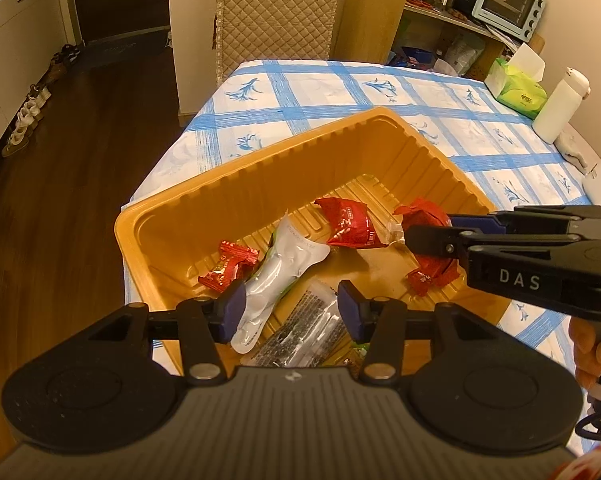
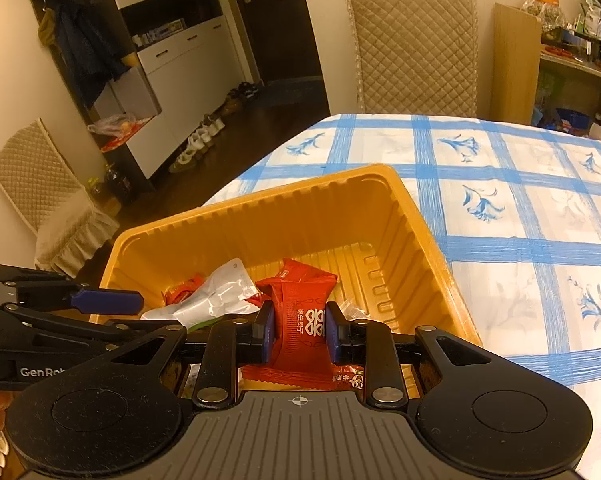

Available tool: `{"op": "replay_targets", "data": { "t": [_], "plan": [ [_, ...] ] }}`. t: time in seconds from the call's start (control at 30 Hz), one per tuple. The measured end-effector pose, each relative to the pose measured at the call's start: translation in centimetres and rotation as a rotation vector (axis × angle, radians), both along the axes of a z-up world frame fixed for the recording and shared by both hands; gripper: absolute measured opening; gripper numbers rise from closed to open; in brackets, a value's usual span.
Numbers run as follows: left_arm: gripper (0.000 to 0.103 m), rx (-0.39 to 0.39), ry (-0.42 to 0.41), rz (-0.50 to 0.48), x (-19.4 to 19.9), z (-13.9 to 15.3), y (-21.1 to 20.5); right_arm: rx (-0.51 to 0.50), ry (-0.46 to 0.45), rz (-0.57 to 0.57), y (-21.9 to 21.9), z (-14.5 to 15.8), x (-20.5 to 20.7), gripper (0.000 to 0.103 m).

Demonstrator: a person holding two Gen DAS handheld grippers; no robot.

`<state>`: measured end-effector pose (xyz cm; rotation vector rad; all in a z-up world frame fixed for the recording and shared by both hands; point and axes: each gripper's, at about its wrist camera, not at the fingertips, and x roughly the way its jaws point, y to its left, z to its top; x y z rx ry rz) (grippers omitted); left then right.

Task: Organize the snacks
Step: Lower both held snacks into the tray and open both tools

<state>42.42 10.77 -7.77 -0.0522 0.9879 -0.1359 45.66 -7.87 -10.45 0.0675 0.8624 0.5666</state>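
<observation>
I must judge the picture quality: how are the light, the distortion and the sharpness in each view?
Left wrist view: warm yellow light, fisheye bending with dark corners, the orange tray sharp, a soft shadow under the right gripper. Right wrist view: the same warm cast and curved tablecloth lines, the held red packet sharp.

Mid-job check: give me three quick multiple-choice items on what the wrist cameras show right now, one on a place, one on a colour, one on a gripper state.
1. Where does the white pouch lie?
A. in the orange tray
B. on the tablecloth
C. on the floor

2. What colour is the packet in the right gripper?
A. green
B. red
C. white

3. How is the left gripper?
A. shut on a red packet
B. out of view
C. open, pads pressing on nothing

Answers: 1 A, the pouch rests on the tray floor among red packets. 2 B, a red wrapper with white print sits between the pads. 3 C, its blue pads stand apart over the tray's contents.
</observation>
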Motion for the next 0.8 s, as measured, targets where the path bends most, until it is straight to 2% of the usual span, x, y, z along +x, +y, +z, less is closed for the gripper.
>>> {"op": "replay_targets", "data": {
  "t": [0.17,0.23,0.3,0.33,0.47,0.57,0.8],
  "plan": [
    [0.055,0.001,-0.004,0.010,-0.2,0.1,0.2,-0.004,0.007,0.005,0.3,0.0,0.0,0.028],
    [0.059,0.002,-0.006,0.013,-0.3,0.2,0.2,-0.019,0.001,0.003,0.4,0.0,-0.1,0.036],
    [0.062,0.006,-0.010,0.015,-0.4,0.3,0.1,-0.014,-0.010,-0.006,0.3,0.1,-0.3,0.059],
    [0.064,0.006,-0.012,0.017,-0.5,0.4,0.1,-0.006,-0.018,-0.011,0.2,0.2,-0.5,0.061],
    [0.070,0.007,-0.016,0.030,-0.8,0.5,0.2,-0.014,-0.019,-0.012,-0.1,0.4,-0.6,0.067],
    [0.078,0.006,-0.023,0.035,-1.1,0.7,0.1,-0.012,-0.024,-0.014,-0.4,0.5,-0.8,0.072],
    [0.085,0.013,-0.043,0.057,-2.1,1.4,-0.1,0.000,-0.029,-0.031,-1.5,0.8,-1.6,0.081]
  ]
}}
